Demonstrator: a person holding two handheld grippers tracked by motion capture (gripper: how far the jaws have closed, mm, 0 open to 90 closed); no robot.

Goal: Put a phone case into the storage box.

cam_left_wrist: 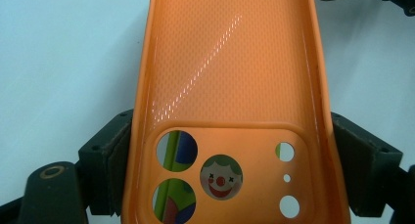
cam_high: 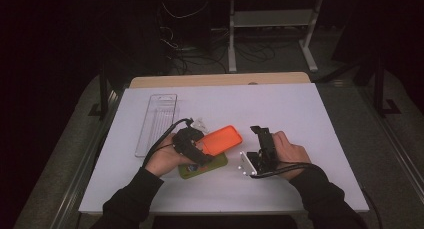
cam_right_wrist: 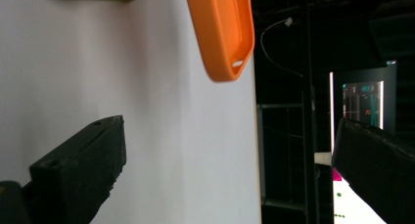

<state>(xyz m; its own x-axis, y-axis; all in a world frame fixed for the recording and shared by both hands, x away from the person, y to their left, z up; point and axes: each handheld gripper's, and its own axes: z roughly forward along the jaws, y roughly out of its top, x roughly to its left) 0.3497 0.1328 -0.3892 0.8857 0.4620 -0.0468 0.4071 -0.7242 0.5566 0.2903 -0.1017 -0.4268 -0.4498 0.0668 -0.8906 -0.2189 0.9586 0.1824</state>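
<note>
Now my left gripper (cam_high: 200, 141) squeezes the orange phone case (cam_high: 222, 139) by its sides, lifted just over the green phone (cam_high: 202, 167) on the surface (cam_high: 300, 109), my right gripper (cam_high: 261, 133) waits wide and empty, so next I think I lower it gently on.

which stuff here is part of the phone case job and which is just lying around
In the job:
- orange phone case, clamped across its sides by the left gripper
- green phone beneath it
- right gripper, open, beside

Lying about:
- clear plastic tray
- small clear wrapper
</note>
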